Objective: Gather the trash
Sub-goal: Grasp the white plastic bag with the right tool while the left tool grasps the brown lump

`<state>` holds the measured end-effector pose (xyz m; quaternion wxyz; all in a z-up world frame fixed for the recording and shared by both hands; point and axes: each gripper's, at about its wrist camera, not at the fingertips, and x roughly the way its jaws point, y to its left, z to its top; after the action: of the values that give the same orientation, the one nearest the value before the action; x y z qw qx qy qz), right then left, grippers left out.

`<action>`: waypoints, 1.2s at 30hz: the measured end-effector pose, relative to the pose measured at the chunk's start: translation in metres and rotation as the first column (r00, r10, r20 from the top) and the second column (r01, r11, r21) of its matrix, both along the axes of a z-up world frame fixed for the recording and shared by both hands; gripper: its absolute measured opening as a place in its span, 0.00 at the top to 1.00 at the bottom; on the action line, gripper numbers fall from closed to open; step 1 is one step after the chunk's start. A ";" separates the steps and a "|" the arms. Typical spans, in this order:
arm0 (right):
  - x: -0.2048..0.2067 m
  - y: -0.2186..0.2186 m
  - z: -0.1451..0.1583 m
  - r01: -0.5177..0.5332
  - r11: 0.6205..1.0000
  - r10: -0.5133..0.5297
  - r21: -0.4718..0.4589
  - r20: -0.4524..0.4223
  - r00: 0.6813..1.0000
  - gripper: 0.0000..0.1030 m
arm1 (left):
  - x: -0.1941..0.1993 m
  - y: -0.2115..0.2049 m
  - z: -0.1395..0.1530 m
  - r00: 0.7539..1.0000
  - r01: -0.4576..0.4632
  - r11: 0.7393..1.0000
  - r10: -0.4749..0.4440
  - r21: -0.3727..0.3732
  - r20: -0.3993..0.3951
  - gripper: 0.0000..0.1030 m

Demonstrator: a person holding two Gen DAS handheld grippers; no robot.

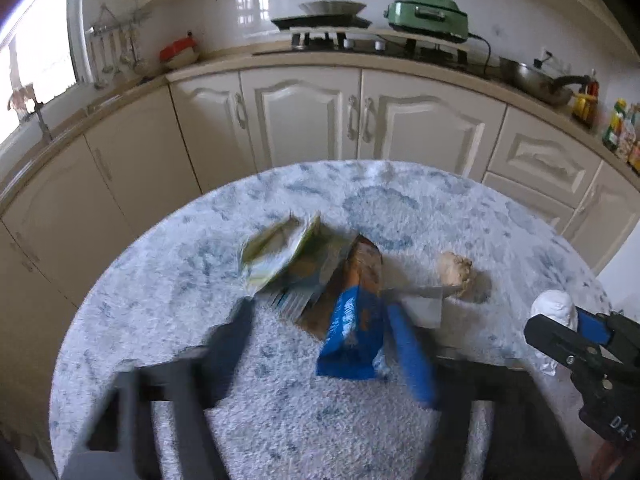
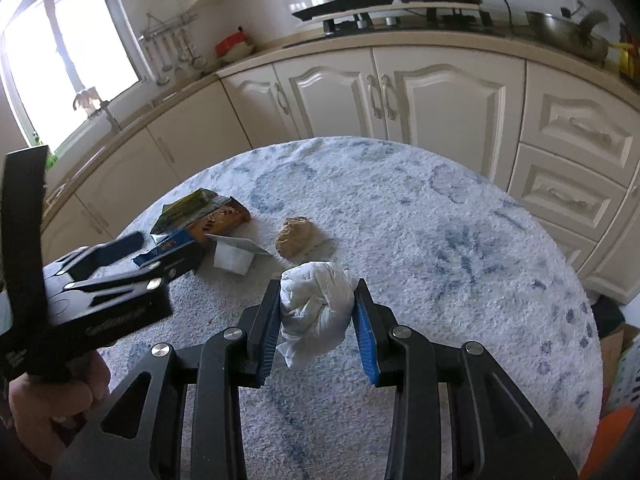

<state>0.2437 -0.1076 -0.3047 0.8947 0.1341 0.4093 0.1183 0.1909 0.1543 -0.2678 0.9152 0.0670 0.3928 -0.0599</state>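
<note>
A blue snack wrapper [image 1: 352, 336] lies between the blurred fingers of my left gripper [image 1: 318, 312]. It sits by the blue right pad, with a gap to the dark left finger, so the jaws stand open around it. Behind it lie a green packet [image 1: 280, 252], an orange-brown packet [image 1: 360, 268], a white cup with a foil lid [image 1: 424, 308] and a brown crumpled lump [image 1: 458, 272]. My right gripper [image 2: 316, 308] is shut on a white crumpled paper ball [image 2: 316, 312], held just above the table [image 2: 440, 240]. The left gripper [image 2: 164, 250] shows at the right wrist view's left.
The round table wears a fuzzy blue-and-white cloth. Cream cabinets [image 1: 300, 120] curve behind it under a counter with a stove, a green appliance [image 1: 428, 16] and a pan [image 1: 536, 80]. A hand [image 2: 40, 408] holds the left gripper. Orange items [image 2: 612, 428] lie past the table's right edge.
</note>
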 end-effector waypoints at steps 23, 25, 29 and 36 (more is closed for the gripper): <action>-0.019 0.016 0.009 -0.001 1.000 0.001 -0.021 0.004 1.000 0.66 | 0.003 0.035 -0.015 0.998 -0.002 0.993 -0.005 -0.117 -0.062 0.27; -0.018 0.015 0.010 0.000 1.000 0.000 -0.020 0.006 1.000 0.66 | 0.012 0.027 -0.017 0.998 -0.005 0.997 0.001 -0.076 -0.058 0.37; -0.023 0.012 0.014 0.005 1.000 -0.004 -0.020 0.011 1.000 0.66 | 0.016 0.026 -0.016 0.997 0.023 0.990 -0.033 -0.137 -0.072 0.61; -0.048 0.000 0.028 0.039 0.999 -0.038 -0.022 0.033 0.999 0.66 | -0.022 0.042 -0.012 0.998 0.008 0.985 -0.018 -0.173 -0.060 0.61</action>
<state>0.1952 -0.1079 -0.2769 0.9049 0.1297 0.3932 0.0985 0.1691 0.1967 -0.2797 0.9048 -0.0118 0.4134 -0.1016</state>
